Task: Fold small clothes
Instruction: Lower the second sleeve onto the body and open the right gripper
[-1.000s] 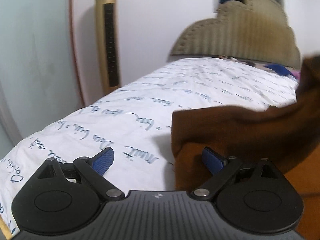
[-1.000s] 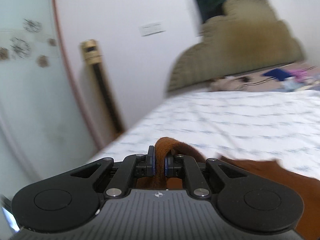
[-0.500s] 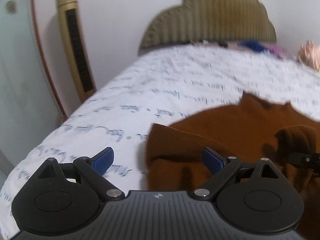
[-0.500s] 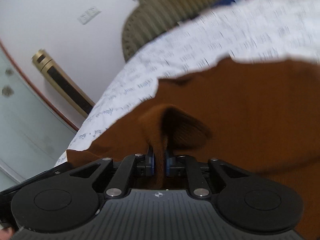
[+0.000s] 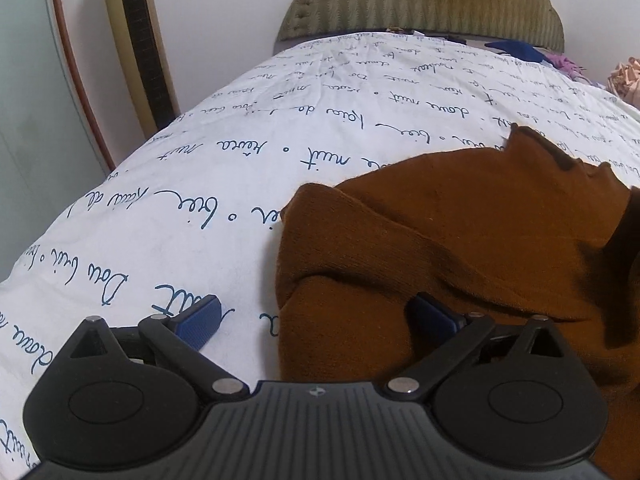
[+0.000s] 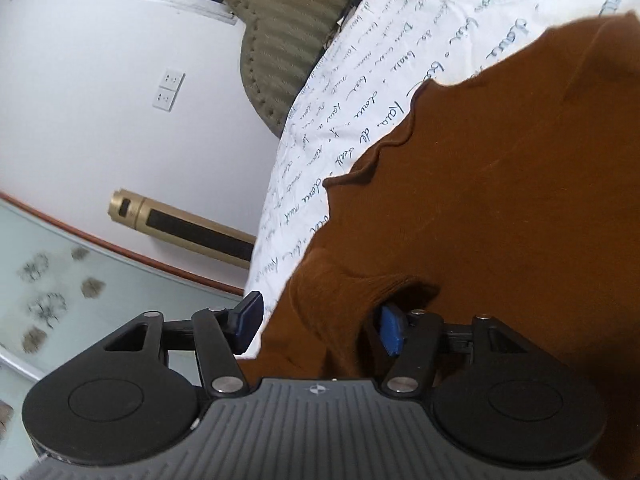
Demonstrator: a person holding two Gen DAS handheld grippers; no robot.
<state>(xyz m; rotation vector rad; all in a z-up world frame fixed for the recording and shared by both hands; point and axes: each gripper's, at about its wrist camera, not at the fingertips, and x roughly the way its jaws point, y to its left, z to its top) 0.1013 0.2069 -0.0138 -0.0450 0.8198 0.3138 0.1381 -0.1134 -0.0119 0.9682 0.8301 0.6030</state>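
A small brown knit garment (image 5: 472, 232) lies on the white bed sheet (image 5: 240, 168) printed with blue script, a fold laid across its near part. My left gripper (image 5: 316, 320) is open and low over the garment's left edge, one blue pad on the sheet, the other on the cloth. In the right wrist view the same garment (image 6: 500, 184) fills the right side. My right gripper (image 6: 320, 326) is open, with a rolled edge of the cloth lying loose between its blue pads.
A padded olive headboard (image 5: 420, 4) stands at the far end of the bed. A gold tower fan (image 5: 138, 40) stands by the white wall on the left. Blue, pink and peach clothes (image 5: 560, 60) lie at the far right of the bed.
My right gripper has opened and let go of the brown cloth it pinched. The garment, held up a second ago, now lies flat on the bed. My left gripper has stayed open.
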